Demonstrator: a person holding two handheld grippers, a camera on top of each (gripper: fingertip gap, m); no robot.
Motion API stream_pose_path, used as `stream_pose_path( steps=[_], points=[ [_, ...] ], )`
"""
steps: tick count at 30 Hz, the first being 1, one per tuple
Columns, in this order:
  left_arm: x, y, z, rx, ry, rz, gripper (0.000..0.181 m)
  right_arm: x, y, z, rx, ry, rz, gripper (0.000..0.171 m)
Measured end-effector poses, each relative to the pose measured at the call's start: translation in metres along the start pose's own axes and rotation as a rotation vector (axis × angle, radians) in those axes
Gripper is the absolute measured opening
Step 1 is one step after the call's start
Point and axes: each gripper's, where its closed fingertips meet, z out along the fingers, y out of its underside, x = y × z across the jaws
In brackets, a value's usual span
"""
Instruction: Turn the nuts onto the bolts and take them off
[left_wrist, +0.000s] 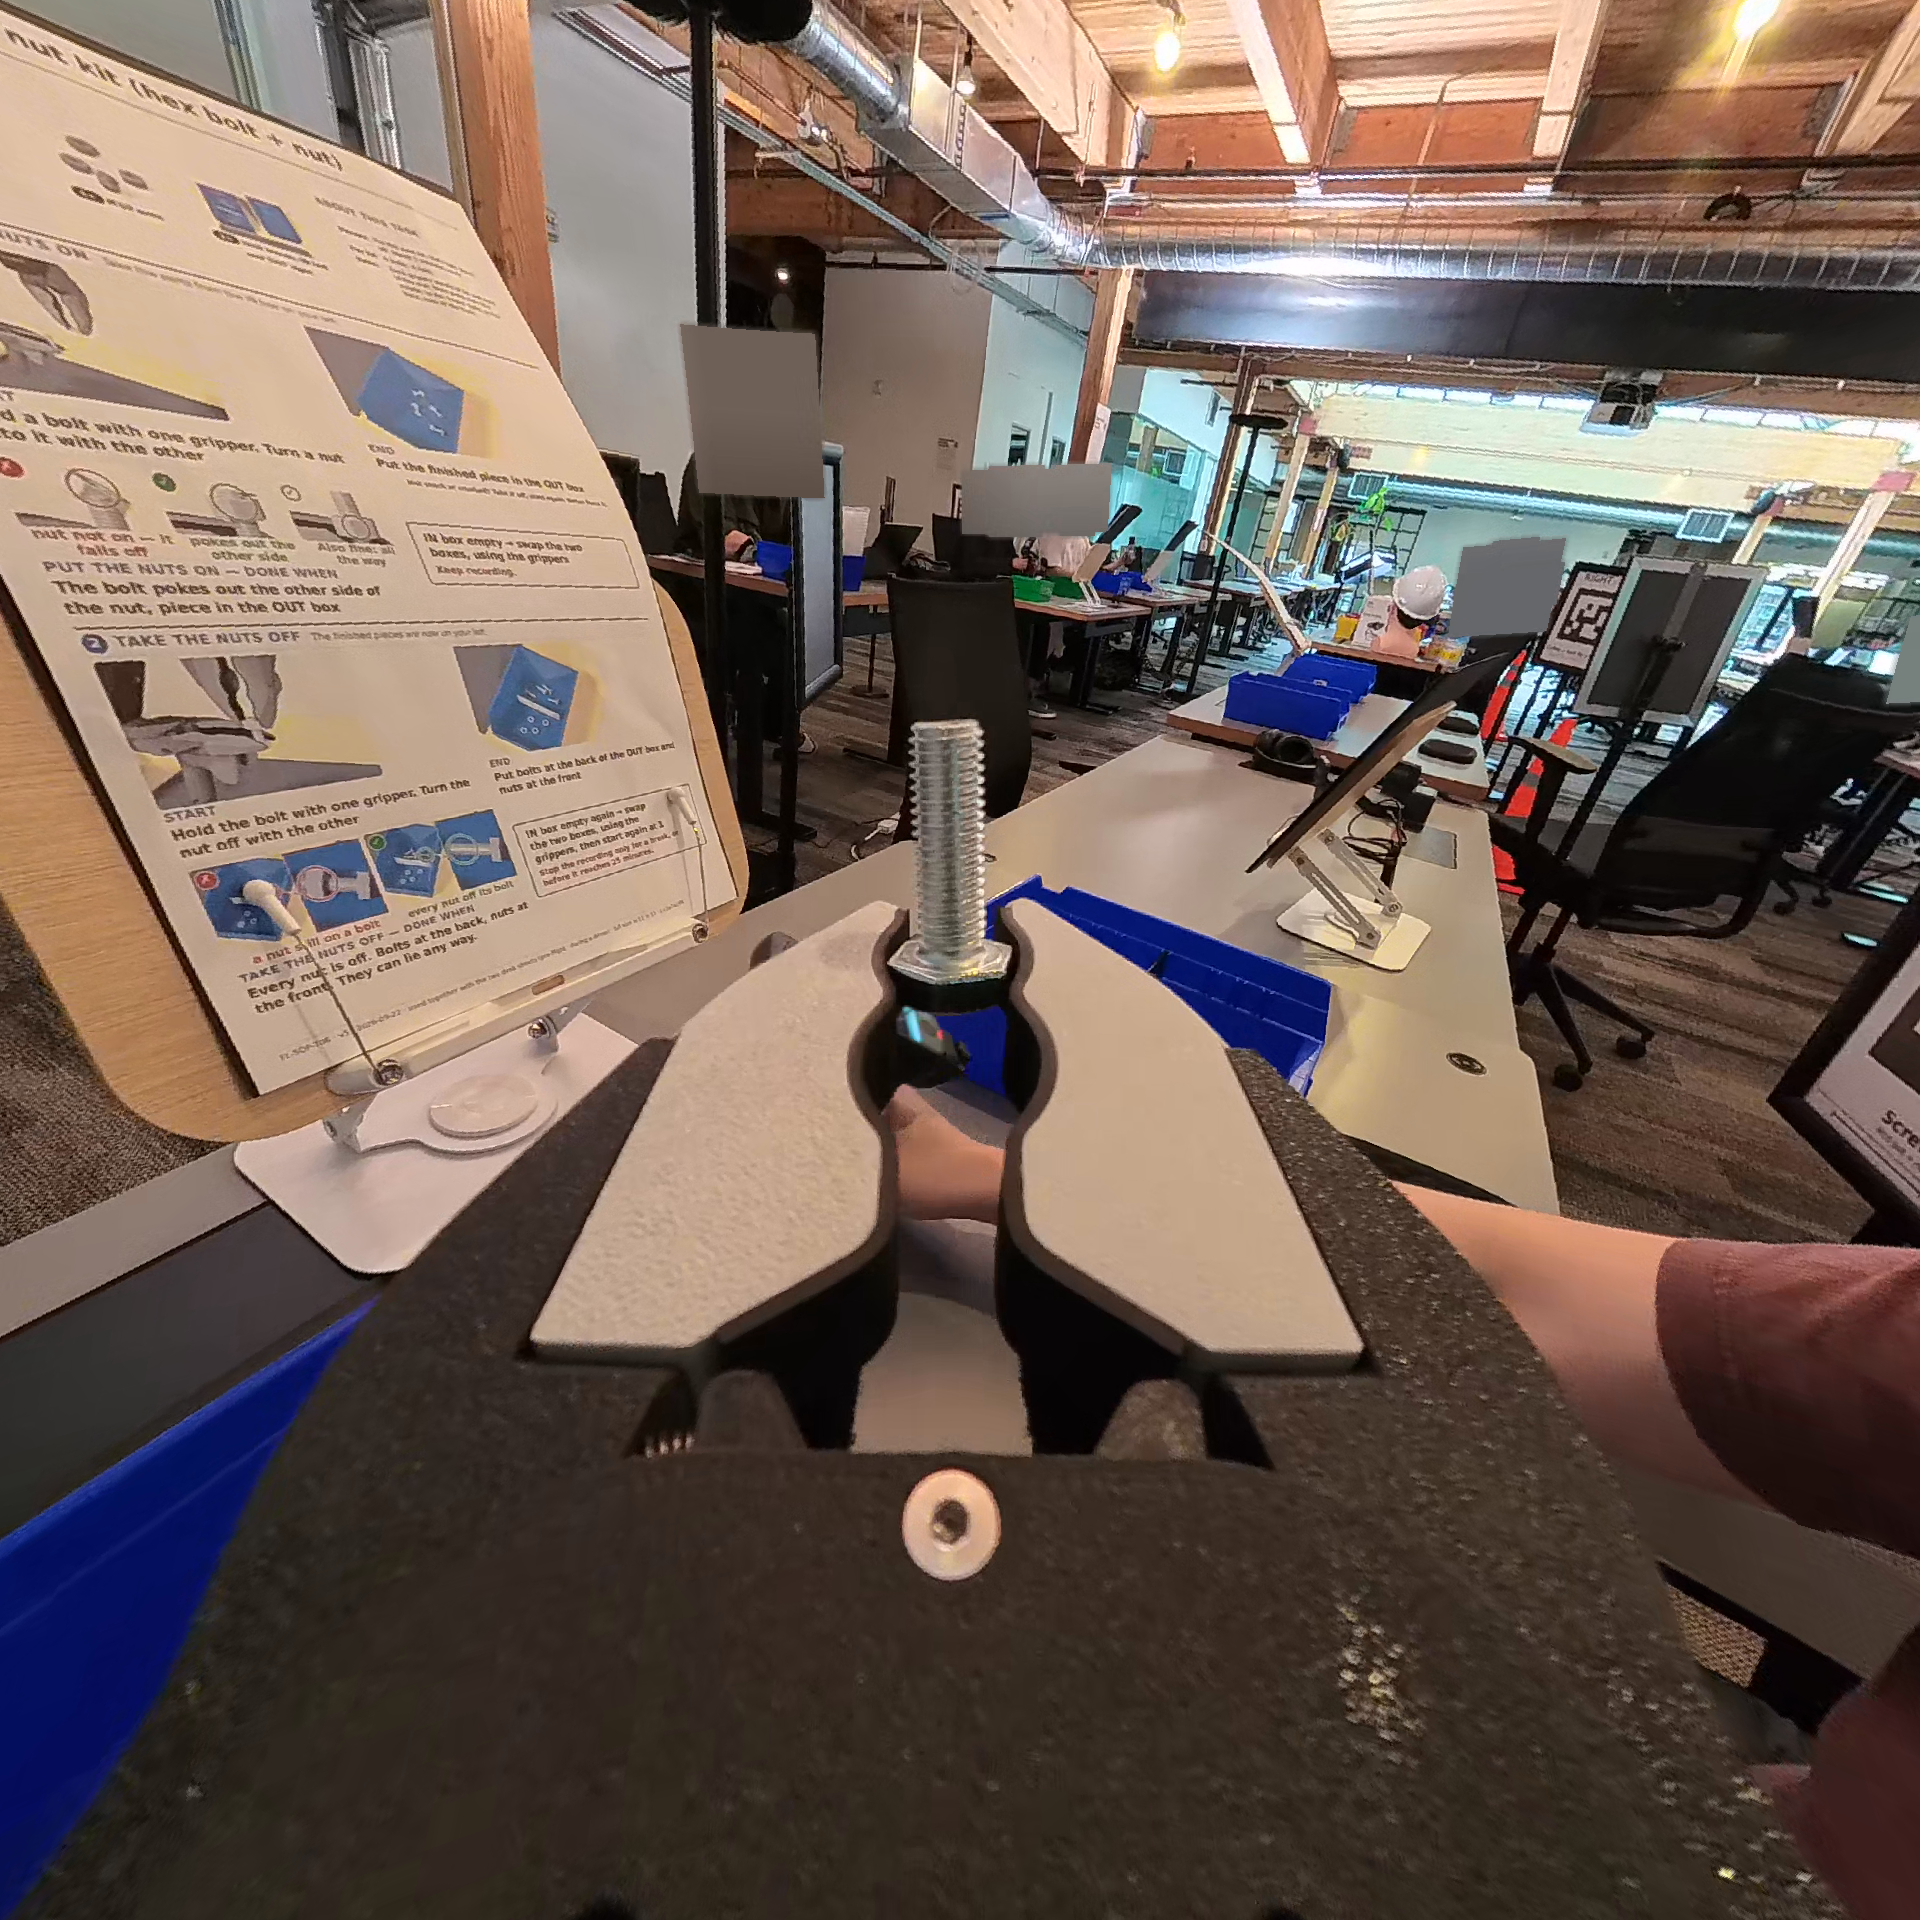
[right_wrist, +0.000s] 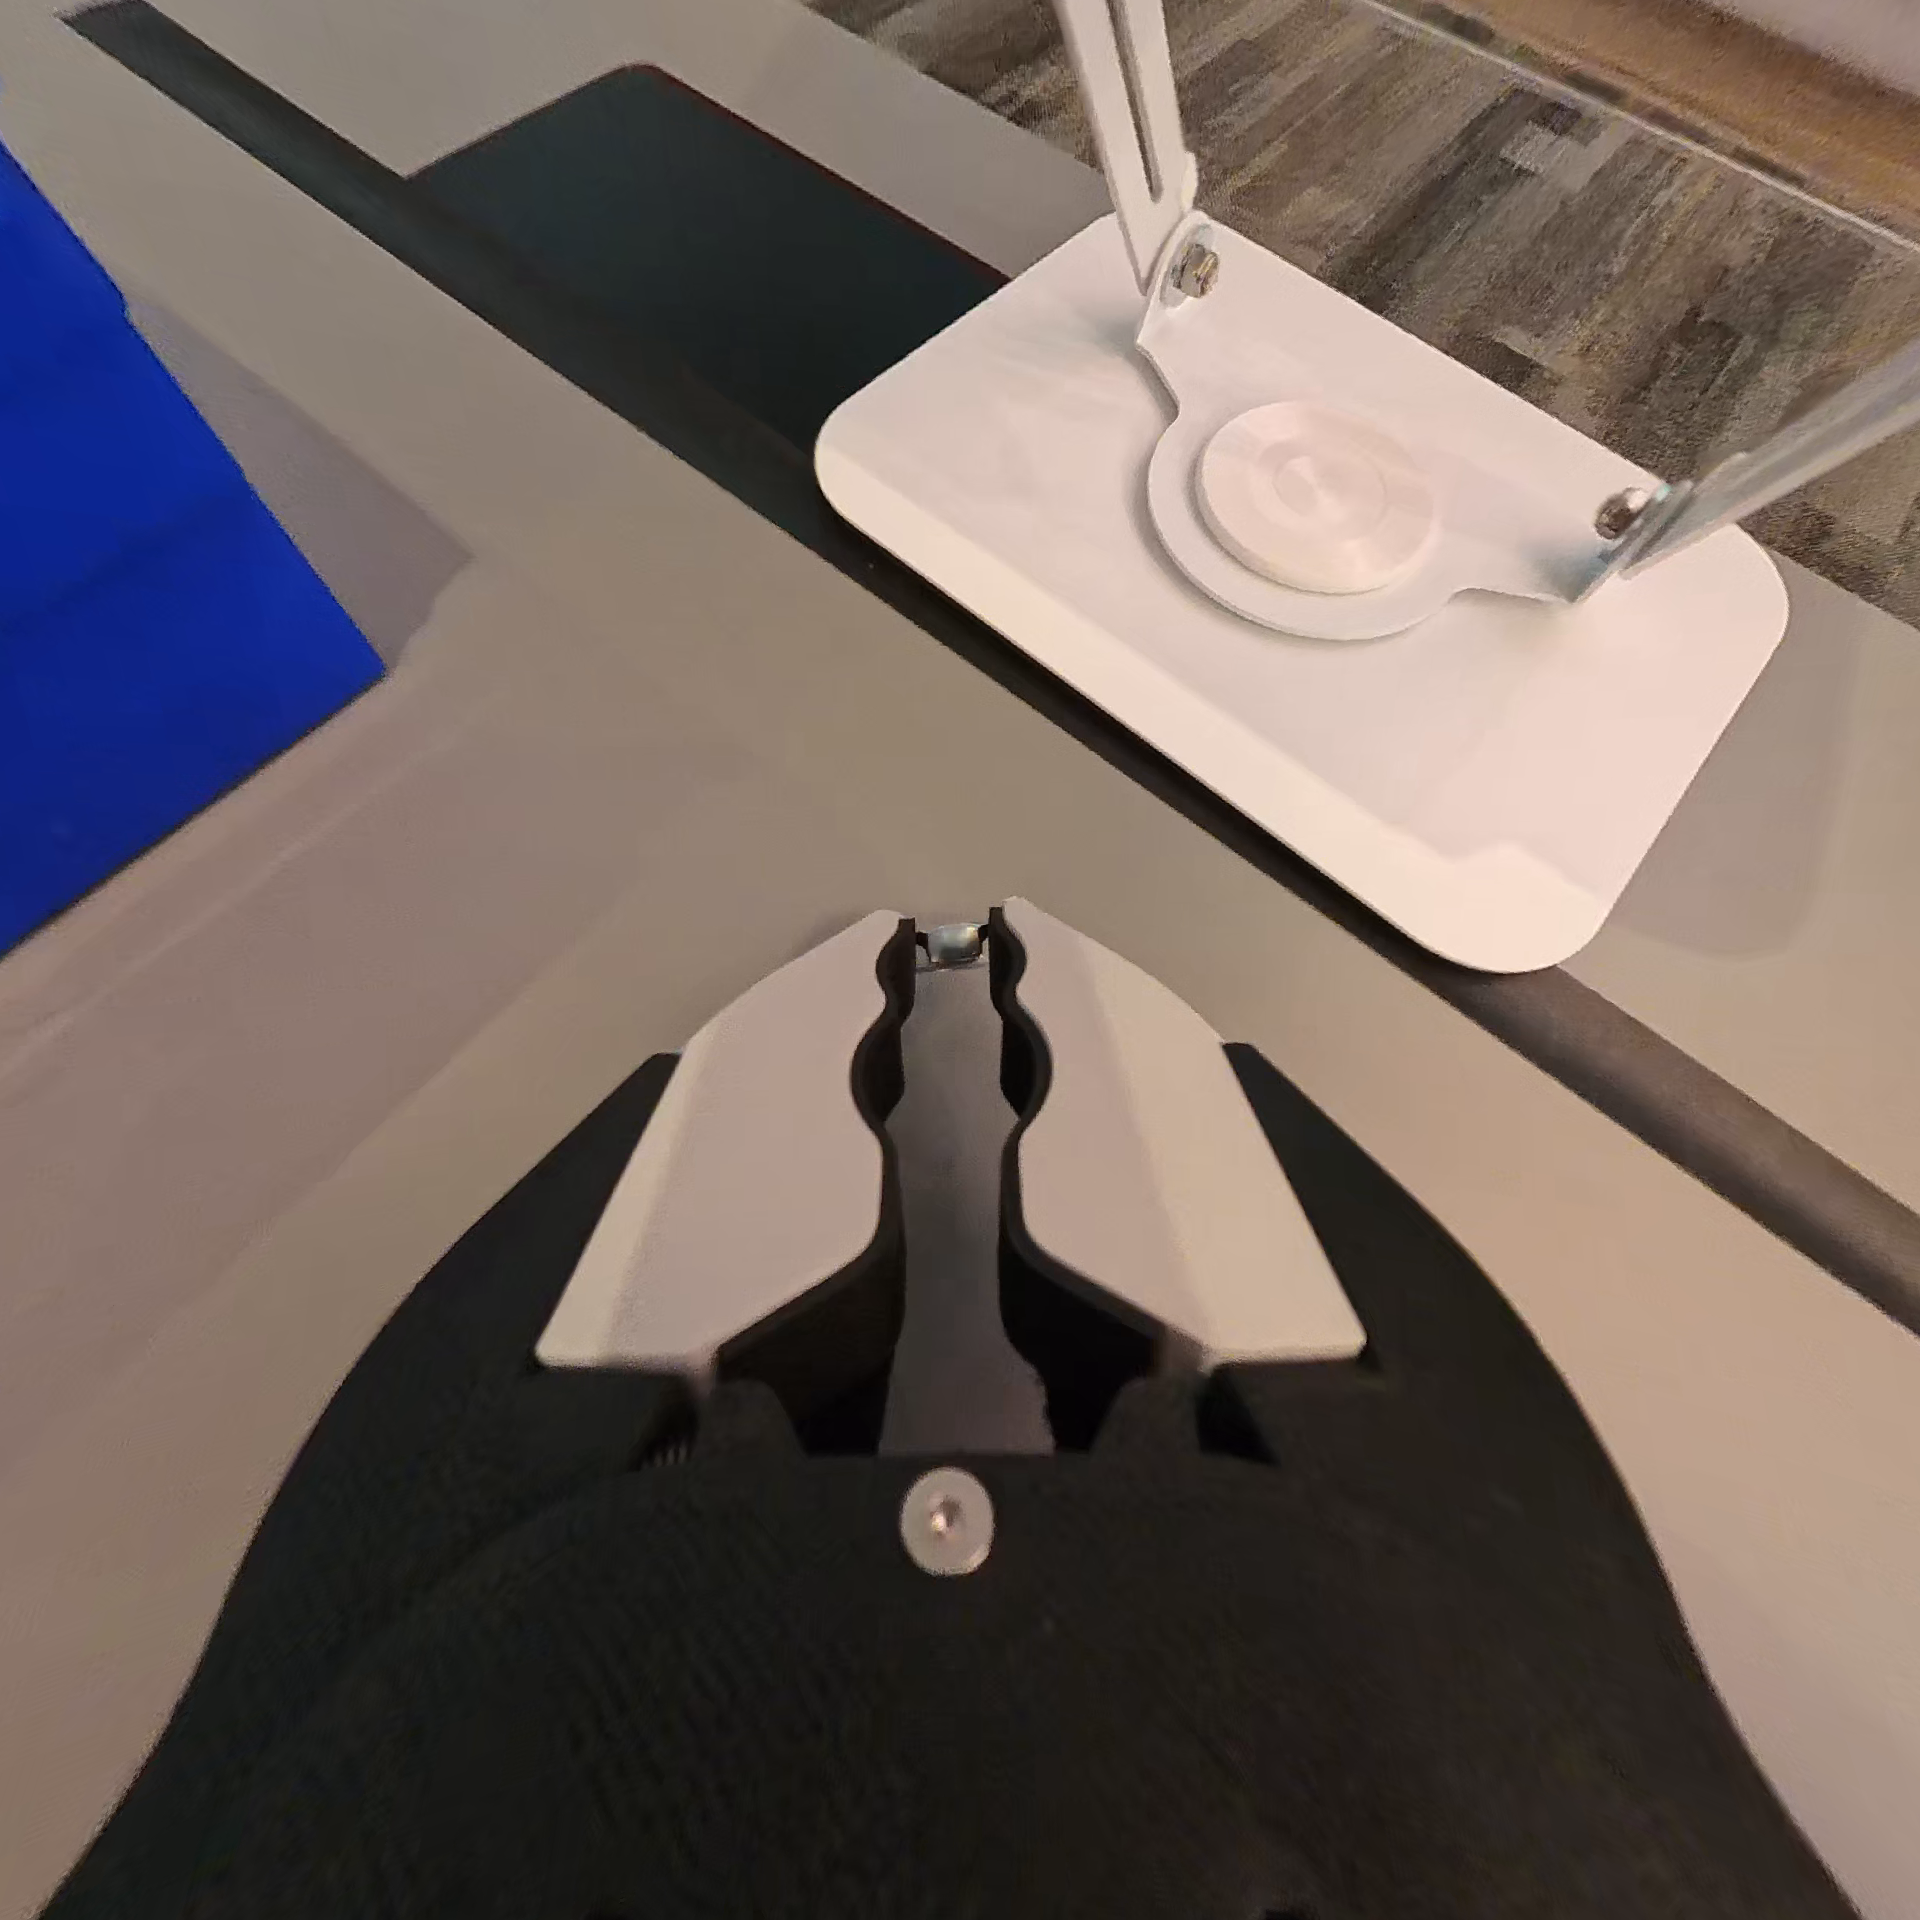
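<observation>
The hex bolt is bright zinc-plated metal, its thread crisp and shiny. The left hand-held gripper gripping its head has matt, grainy grey finger plates on rough black printed plastic. Left of the bolt, a paper instruction sheet lies on a smooth wood-veneer board. The bench is matt grey; the stand base on it is smooth white-painted metal. The right hand-held gripper pinches a small shiny metal nut.

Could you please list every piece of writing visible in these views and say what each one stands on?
I won't quote wording, only its carriers.
Instruction sheet on the wooden board: dense printed text, legible.
Patterned marker sign, far right: tiny caption.
Framed sign, right edge: cut off.
Right wrist view: no writing.
</observation>
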Motion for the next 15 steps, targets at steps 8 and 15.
stream_pose_path(
  steps=[8, 15],
  points=[
    [0.0, -0.001, -0.002, 0.002, 0.004, -0.004, 0.014, -0.002, -0.002, 0.013, -0.038, 0.041, -0.047, 0.014],
    [0.002, -0.002, -0.003, 0.005, 0.008, 0.0, 0.014, 0.0, -0.001, 0.017, -0.044, 0.039, 0.001, 0.015]
  ],
)
